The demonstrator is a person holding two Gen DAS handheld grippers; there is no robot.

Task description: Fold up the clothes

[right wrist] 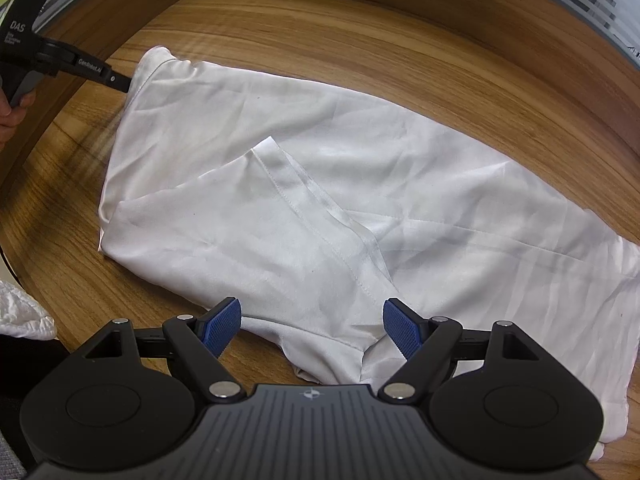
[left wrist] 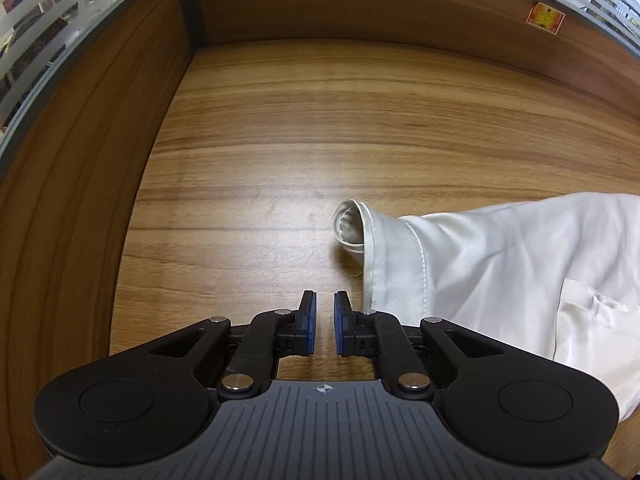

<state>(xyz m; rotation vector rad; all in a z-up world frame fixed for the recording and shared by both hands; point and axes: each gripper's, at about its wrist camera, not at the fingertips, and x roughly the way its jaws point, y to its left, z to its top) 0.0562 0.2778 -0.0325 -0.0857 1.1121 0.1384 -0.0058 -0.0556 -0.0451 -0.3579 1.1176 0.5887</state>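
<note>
A white garment (right wrist: 360, 184) lies spread on the wooden table (right wrist: 280, 28), one part folded over its middle along a stitched hem (right wrist: 280, 184). My right gripper (right wrist: 313, 309) stands wide open just above the garment's near edge, and its pads touch nothing. In the left wrist view the garment (left wrist: 500, 264) lies to the right, with a rolled cuff (left wrist: 352, 222) at its far end. My left gripper (left wrist: 325, 300) hovers over bare table beside the garment's edge, pads a narrow gap apart with nothing between them. From the right wrist view the left gripper (right wrist: 120, 82) sits at the garment's far left corner.
Wooden partition walls (left wrist: 100, 160) topped with striped frosted glass (left wrist: 48, 32) close off the table's left and back. A red-and-yellow sticker (left wrist: 545, 18) is on the back wall. A person's hand (right wrist: 8, 114) holds the left tool. Another white cloth (right wrist: 22, 314) lies at the lower left.
</note>
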